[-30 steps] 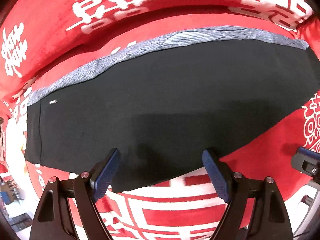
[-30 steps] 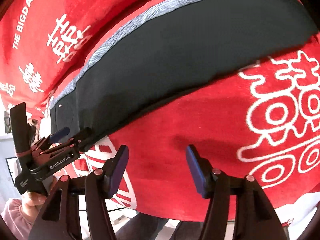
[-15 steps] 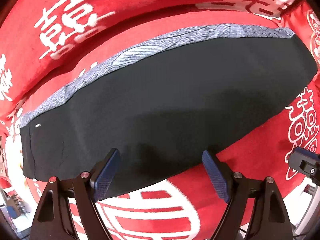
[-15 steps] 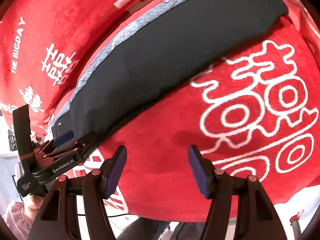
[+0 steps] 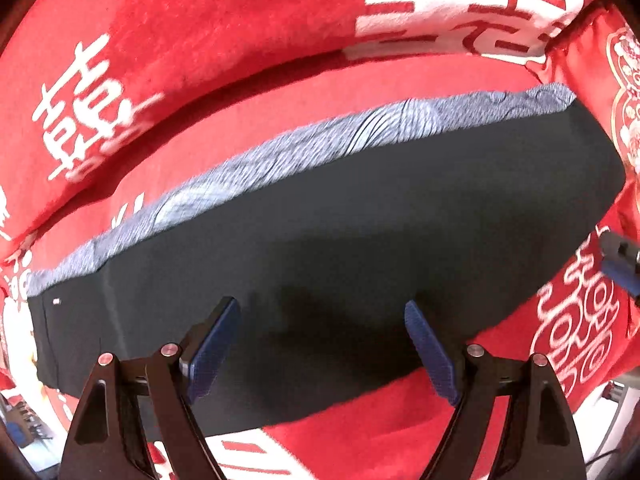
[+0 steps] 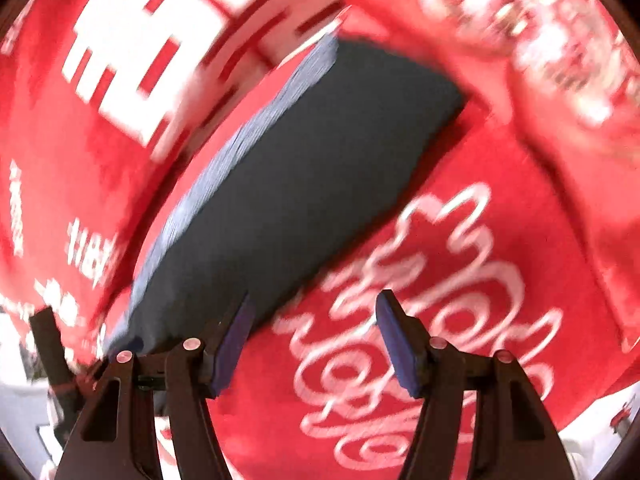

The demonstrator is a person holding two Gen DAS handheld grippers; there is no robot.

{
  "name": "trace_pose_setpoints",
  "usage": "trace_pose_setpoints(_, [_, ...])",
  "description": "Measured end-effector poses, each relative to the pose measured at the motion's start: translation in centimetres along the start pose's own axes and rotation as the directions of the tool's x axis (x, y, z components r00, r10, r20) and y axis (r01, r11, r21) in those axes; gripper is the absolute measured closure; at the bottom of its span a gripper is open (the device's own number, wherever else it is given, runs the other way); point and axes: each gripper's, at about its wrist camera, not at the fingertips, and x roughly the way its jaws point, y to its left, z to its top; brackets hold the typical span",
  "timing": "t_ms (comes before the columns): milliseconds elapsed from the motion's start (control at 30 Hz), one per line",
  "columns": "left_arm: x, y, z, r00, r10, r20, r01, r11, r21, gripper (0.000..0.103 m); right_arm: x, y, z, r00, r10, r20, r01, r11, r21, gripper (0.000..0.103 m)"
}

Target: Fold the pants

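- Pants lay flat on red blanket, dark side up, blue-grey patterned strip along far edge
- Left gripper was spread wide over near hem, holding nothing
- Right gripper was released over blanket at the pants' right end, view blurred

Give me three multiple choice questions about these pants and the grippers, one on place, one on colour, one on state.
1. The pants lie on: A a red printed blanket; B a wooden floor; C a metal tray.
2. The strip along the pants' far edge is: A yellow; B blue-grey patterned; C green.
3. The left gripper is: A shut on the pants; B shut on nothing; C open.

Answers: A, red cloth with white characters surrounds them; B, wavy blue-grey print shows; C, its fingers stand wide apart above the dark fabric.
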Motion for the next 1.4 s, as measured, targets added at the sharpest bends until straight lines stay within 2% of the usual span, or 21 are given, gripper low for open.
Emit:
trace_pose_setpoints(67, [0.1,-0.7,0.4,1.000,0.009,0.009,-0.009,1.000,-0.004,0.018,-0.2,-1.1,1.5,0.999,-0.020,0.045,0.018,0.999,0.043,0.037])
trace_pose_setpoints(133, [0.5,-0.9,0.8,1.000,0.011,0.008,-0.011,1.000,-0.016,0.018,0.0,-2.1,3.0,0.997,-0.036,0.069,0.030,0.996,0.078,0.052])
trace_pose_setpoints(200, [1.3,-0.8,1.1,1.000,0.017,0.002,-0.017,1.000,-0.019,0.018,0.5,-2.8,4.0,0.996,-0.054,0.065,0.048,0.994,0.097,0.094])
trace_pose_setpoints(267, [1.4,-1.0,1.0,1.000,0.025,0.007,-0.025,1.000,-0.014,0.018,0.2,-3.0,4.8,0.995,-0.044,0.089,0.035,0.994,0.099,0.095])
trace_pose_setpoints(367, [1.6,-1.4,0.7,0.999,0.039,0.016,-0.039,0.999,0.005,0.017,-0.6,-1.6,5.5,0.989,-0.058,0.135,0.059,0.998,0.002,0.095])
trace_pose_setpoints(467, [1.7,-1.4,0.7,0.997,0.070,0.018,-0.070,0.998,0.001,0.007,0.9,-1.3,6.0,0.992,-0.088,0.088,0.089,0.996,-0.013,0.094])
trace_pose_setpoints(500, [1.8,-1.2,0.7,0.998,0.065,0.013,-0.065,0.998,-0.009,0.006,1.3,-1.9,5.9,0.994,-0.085,0.066,0.085,0.996,0.006,0.091])
trace_pose_setpoints(567, [1.9,-0.8,0.7,0.999,0.046,0.005,-0.045,0.999,-0.029,0.006,1.3,-2.6,5.5,0.997,-0.048,0.057,0.045,0.998,0.044,0.090])
trace_pose_setpoints(633, [2.0,-0.6,0.5,0.999,0.041,0.008,-0.041,0.999,-0.031,0.006,1.0,-3.0,4.7,0.999,-0.008,0.041,0.005,0.998,0.057,0.085])
trace_pose_setpoints(700, [2.4,-0.8,0.7,0.998,0.064,0.014,-0.063,0.998,-0.028,0.001,0.9,-3.2,3.5,0.999,0.035,0.028,-0.037,0.997,0.064,0.075])
trace_pose_setpoints(767, [2.7,-0.4,0.5,0.998,0.060,0.011,-0.060,0.998,-0.030,0.001,1.3,-3.2,2.3,0.995,0.095,0.005,-0.095,0.992,0.082,0.069])
trace_pose_setpoints(1000, [3.3,0.1,0.7,0.999,0.044,0.000,-0.044,0.998,-0.047,0.001,3.1,-3.2,0.5,0.981,0.191,-0.018,-0.188,0.975,0.119,0.068])
trace_pose_setpoints(1400, [4.1,0.9,0.9,1.000,0.028,-0.008,-0.029,0.997,-0.070,0.001,3.6,-3.7,1.5,0.961,0.271,0.059,-0.276,0.950,0.148,0.063])
